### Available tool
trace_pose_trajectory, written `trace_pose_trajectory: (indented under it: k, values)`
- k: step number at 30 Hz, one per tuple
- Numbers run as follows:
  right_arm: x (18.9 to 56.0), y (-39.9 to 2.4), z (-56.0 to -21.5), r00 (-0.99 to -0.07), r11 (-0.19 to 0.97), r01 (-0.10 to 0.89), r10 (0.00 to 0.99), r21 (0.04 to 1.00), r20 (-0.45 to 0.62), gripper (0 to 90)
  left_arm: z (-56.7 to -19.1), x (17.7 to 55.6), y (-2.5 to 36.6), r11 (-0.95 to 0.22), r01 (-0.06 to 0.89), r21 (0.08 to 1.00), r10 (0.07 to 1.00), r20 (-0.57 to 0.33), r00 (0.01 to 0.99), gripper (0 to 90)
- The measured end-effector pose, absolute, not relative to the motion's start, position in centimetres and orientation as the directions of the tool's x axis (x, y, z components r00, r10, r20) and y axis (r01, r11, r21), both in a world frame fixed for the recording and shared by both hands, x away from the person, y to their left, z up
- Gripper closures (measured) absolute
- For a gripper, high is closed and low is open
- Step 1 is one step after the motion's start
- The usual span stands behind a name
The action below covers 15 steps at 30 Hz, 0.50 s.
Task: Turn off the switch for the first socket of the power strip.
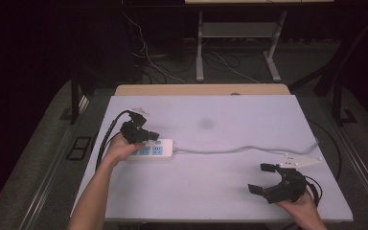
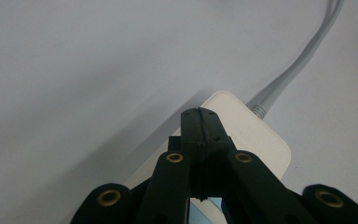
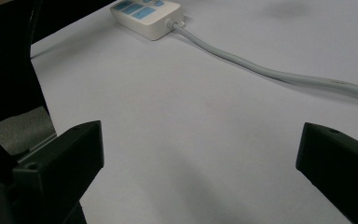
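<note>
High view: a white power strip (image 1: pixel 149 149) lies left of centre on the desk (image 1: pixel 220 191), its grey cable (image 1: pixel 249 149) running right towards the far edge. The left claw (image 1: pixel 146 136) sits over the strip's left half, with the left hand (image 1: pixel 120 149) just beside the strip. The right claw (image 1: pixel 260 178) is well apart, near the desk's front right corner, held by the right hand (image 1: pixel 299 206); its jaws are spread with nothing between them.

Left gripper view: the left claw (image 2: pixel 199 126) is pressed together, jaw against jaw, with nothing pinched. Its tips hang over or rest on the strip (image 2: pixel 261 140) near the cable (image 2: pixel 298 60) end; I cannot tell whether they touch it.

Right gripper view: the right claw (image 3: pixel 200 154) stands wide open above bare desk (image 3: pixel 191 116). The strip (image 3: pixel 149 16) shows far off at the top, blue sockets up, its cable (image 3: pixel 270 72) curving across.

As a judgement, the work looks like pressing something on the strip, perhaps a switch, with the closed tips. It seems at the pressing stage; whether the press has taken effect cannot be told, and nothing is plugged in.
</note>
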State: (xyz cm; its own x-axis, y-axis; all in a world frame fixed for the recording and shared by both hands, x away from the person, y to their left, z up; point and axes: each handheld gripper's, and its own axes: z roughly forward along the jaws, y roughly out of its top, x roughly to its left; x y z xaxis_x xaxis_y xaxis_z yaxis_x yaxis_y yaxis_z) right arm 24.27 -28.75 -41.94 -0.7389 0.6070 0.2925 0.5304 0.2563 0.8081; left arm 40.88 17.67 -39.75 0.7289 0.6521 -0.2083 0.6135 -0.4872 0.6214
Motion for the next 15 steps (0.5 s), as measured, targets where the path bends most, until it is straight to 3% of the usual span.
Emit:
trace_pose_trajectory:
  k: [15]
  values:
    - [24.2, -28.6, -42.0, -0.738, 0.261, 0.532, 0.609, 0.806, 0.291, 0.5, -37.1, 39.3, 19.0, -0.459, 0.599, 0.656, 0.684, -0.169, 0.71, 89.3]
